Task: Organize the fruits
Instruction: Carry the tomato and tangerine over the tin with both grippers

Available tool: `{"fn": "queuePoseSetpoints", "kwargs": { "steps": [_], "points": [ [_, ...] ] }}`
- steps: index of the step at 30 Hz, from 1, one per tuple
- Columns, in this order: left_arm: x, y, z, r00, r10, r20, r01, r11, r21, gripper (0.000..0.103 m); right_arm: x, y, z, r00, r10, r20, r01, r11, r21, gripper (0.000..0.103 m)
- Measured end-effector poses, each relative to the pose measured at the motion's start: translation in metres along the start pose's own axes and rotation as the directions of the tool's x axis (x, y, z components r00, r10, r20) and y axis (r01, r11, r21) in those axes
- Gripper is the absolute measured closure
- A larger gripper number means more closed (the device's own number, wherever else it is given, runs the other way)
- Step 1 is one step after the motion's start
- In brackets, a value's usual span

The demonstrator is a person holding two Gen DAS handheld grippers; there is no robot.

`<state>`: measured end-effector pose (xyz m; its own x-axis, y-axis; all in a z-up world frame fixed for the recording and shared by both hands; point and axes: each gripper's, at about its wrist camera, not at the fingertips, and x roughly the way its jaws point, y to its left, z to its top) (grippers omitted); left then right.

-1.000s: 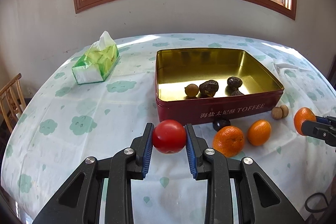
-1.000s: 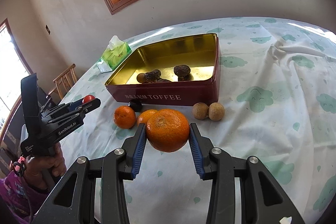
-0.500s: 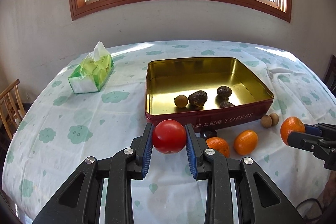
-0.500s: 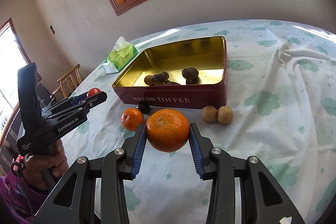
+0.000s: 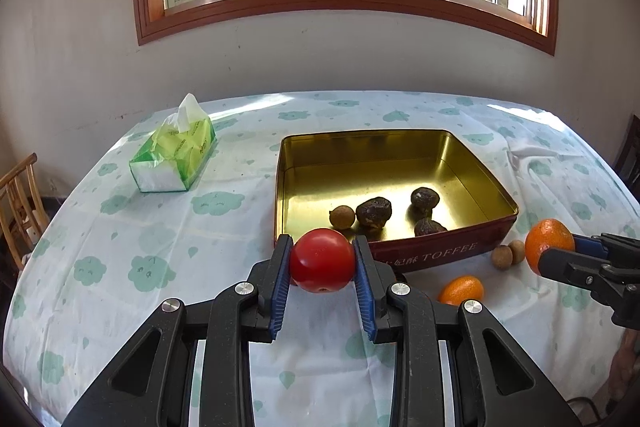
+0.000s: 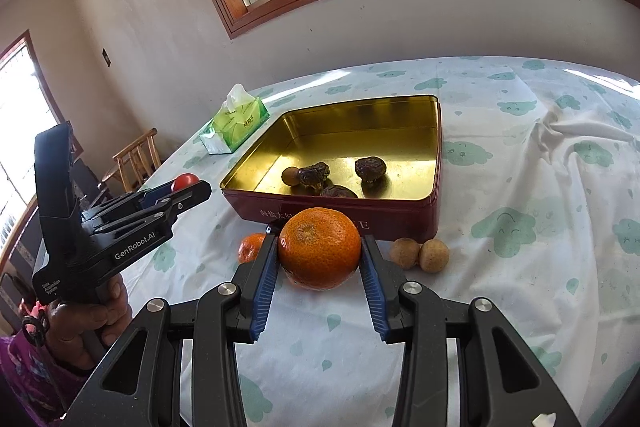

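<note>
My left gripper [image 5: 322, 261] is shut on a red tomato [image 5: 322, 259], held above the cloth just in front of the red toffee tin [image 5: 440, 255]. An orange mandarin [image 6: 319, 247] sits gripped in my right gripper [image 6: 319, 255], also in front of the tin [image 6: 400, 221]. The tin's gold inside holds several dark wrinkled fruits [image 5: 374, 211] and one small brown round fruit [image 5: 342, 217]. On the cloth lie another mandarin [image 5: 461, 290], two small brown round fruits [image 6: 420, 253] and a dark fruit partly hidden behind the right fingers.
A green tissue pack [image 5: 174, 151] lies on the table at the back left. A wooden chair [image 5: 18, 203] stands by the table's left edge. A hand [image 6: 86, 323] holds the left gripper's handle. The cloth is wrinkled at the far right [image 6: 568, 131].
Both grippers have tilted up and drawn back a little with their fruit, so the tin and loose fruits sit lower and farther in each view. The grips are unchanged.
</note>
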<state>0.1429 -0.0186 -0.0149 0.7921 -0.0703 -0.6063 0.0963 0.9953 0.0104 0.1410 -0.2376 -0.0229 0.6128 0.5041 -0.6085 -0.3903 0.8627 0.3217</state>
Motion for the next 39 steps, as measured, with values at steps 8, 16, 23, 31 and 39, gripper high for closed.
{"fn": "queuePoseSetpoints", "kwargs": {
  "steps": [8,16,23,31,39],
  "points": [
    [0.003,-0.009,0.021,0.999,-0.013,0.047,0.012,1.0,0.008,0.072,0.006,0.001,0.021,0.999,-0.002,0.033,0.002,1.0,-0.023,0.065],
    [0.012,-0.017,0.036,0.998,-0.029,0.062,0.028,1.0,0.014,0.072,0.012,-0.005,0.041,0.998,-0.005,0.064,0.006,1.0,-0.02,0.065],
    [0.021,-0.023,0.045,0.997,-0.029,0.068,0.028,0.999,0.024,0.072,0.023,-0.011,0.052,0.998,-0.003,0.067,0.004,1.0,-0.009,0.065],
    [0.036,-0.021,0.052,0.998,-0.031,0.055,0.03,0.999,0.01,0.072,0.034,-0.014,0.063,0.998,-0.002,0.071,0.002,1.0,-0.005,0.065],
    [0.05,-0.021,0.055,0.999,-0.024,0.044,0.023,1.0,0.012,0.072,0.044,-0.019,0.065,0.998,0.001,0.059,-0.001,1.0,0.01,0.065]
  ]
}}
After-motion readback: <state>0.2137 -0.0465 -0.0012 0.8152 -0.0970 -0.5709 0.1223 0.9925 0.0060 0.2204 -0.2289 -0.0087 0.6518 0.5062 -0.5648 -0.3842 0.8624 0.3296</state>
